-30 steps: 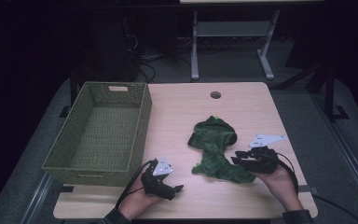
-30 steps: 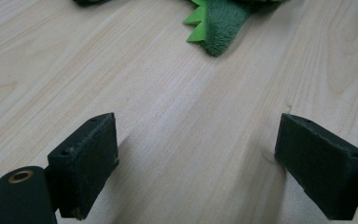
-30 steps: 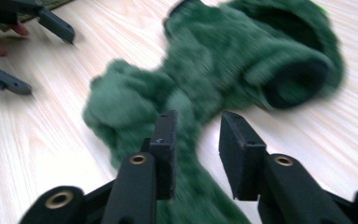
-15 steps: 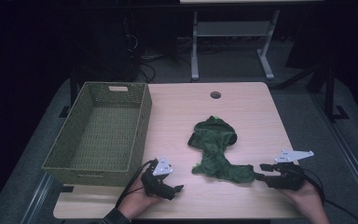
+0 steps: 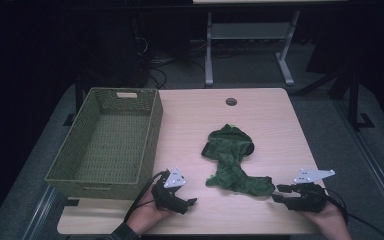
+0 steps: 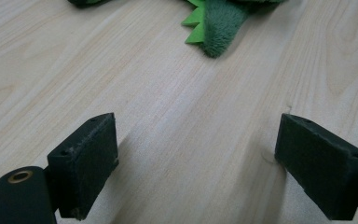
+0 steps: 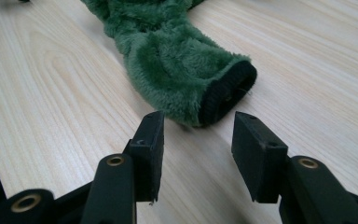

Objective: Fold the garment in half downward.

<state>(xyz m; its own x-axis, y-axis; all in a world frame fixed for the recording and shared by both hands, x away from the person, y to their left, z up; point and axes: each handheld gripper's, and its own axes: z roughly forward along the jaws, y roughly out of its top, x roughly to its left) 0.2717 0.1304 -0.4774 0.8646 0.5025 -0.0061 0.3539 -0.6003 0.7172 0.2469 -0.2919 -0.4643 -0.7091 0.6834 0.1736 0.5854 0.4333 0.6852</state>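
At the near edge of the table (image 5: 260, 120), the right gripper (image 5: 278, 193) lies low on the wood with its jaws apart and nothing between them; they have just been closing a little after opening. Just ahead of their tips, in the right gripper view, sits the black-lined cuff of the green plush garment (image 7: 177, 60), close but not touching either pad. The left gripper (image 5: 190, 202) rests near the front edge beside the basket, jaws spread wide over bare wood, and in the left gripper view a furry green tip with bright felt spikes lies well ahead of it.

That green plush garment (image 5: 231, 160) sprawls in the middle right of the table. Its long axis runs from the cuff at the near right back and leftward to a rounded bunch at the far end. The woven green basket (image 5: 150, 130) stands along the left side, apart from the garment.

Compared with a second ago, the right hand has pulled out toward the right corner, off the fabric, while the left one keeps its place.
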